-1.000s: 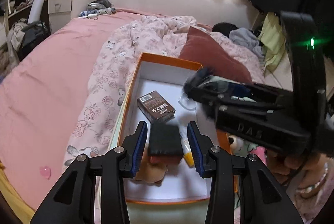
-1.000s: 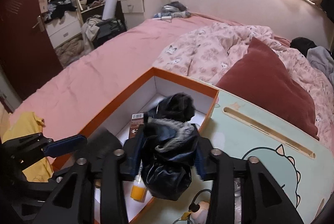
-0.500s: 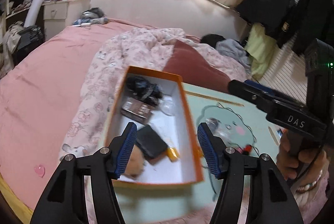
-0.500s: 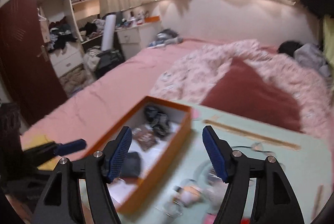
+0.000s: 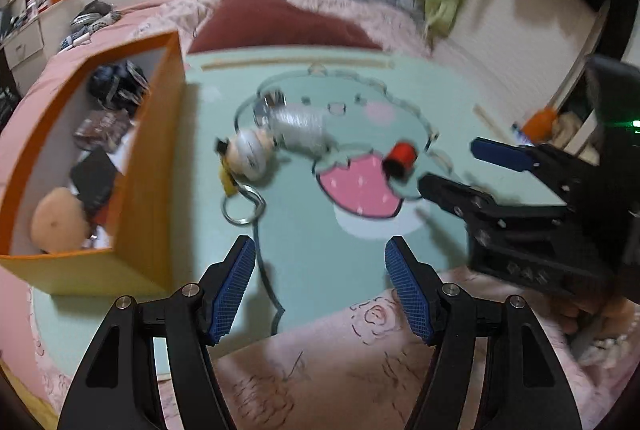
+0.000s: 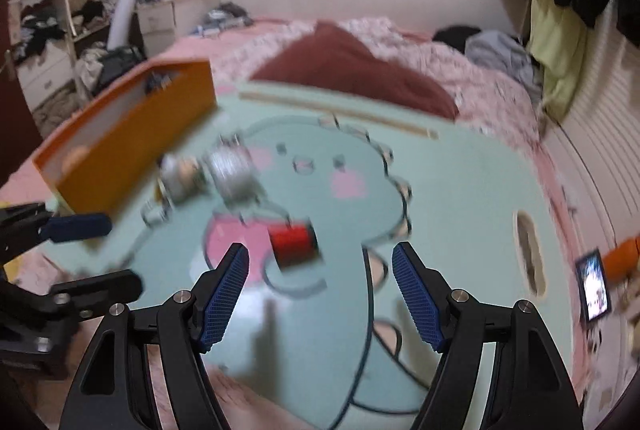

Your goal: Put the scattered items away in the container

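Observation:
The orange box (image 5: 158, 149) stands at the left of the mint lap table (image 5: 312, 238) and holds a black bundle, a brown pack, a black pad and a tan ball. On the table lie a doll keychain (image 5: 248, 153), a clear wrapped roll (image 5: 300, 127) and a small red cylinder (image 5: 400, 159). My left gripper (image 5: 318, 286) is open and empty, above the table's near edge. My right gripper (image 6: 320, 290) is open and empty, just short of the red cylinder (image 6: 294, 242). The box (image 6: 132, 145) shows at the left in the right wrist view.
The table rests on a bed with a pink floral quilt (image 5: 360, 362) and a dark red pillow (image 6: 352, 73). A phone (image 6: 596, 288) lies at the table's right edge. Clothes hang at the right; shelves and drawers stand at the far left.
Both grippers let go of their items in the box, opened wide, and swung right over the table. The black bundle and black pad now lie in the box.

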### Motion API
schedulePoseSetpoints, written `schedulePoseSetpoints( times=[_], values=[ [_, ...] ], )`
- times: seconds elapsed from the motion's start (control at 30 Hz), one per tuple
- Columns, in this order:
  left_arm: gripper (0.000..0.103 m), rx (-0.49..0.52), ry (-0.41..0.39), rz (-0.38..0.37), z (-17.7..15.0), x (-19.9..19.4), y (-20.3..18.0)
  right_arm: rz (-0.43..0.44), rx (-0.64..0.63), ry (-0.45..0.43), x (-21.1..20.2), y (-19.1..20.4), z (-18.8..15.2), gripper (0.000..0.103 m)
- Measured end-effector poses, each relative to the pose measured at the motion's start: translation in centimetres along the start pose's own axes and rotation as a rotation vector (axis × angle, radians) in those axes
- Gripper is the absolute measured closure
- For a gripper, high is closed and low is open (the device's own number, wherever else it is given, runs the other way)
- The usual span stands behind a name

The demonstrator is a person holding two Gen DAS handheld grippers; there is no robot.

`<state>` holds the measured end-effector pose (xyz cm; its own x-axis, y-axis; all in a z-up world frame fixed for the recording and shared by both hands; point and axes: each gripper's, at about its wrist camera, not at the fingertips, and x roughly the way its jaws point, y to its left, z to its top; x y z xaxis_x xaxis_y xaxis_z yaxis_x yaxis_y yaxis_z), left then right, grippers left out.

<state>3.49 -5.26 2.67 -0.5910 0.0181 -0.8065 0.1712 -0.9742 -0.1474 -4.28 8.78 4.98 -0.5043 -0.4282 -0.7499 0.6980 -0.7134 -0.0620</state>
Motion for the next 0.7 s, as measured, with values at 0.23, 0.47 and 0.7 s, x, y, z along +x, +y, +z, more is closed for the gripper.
schedulePoseSetpoints(
  times=[0.23,0.47,0.7],
  values=[
    [0.017,-0.001,-0.014,0.094,-0.7,0.7,0.1,0.028,0.035,0.055,1.5,-0.6,-1.4,0.026],
    [0.003,0.007,-0.012,0.123,-1.1,1.2,0.3,0.035,0.028,0.054,1.7,-0.5,-1.4,0.019],
    [0.001,-0.009,-0.015,0.117,-1.1,1.5,0.6,0.035,0.029,0.050,1.6,-0.5,-1.3,0.018]
  ],
)
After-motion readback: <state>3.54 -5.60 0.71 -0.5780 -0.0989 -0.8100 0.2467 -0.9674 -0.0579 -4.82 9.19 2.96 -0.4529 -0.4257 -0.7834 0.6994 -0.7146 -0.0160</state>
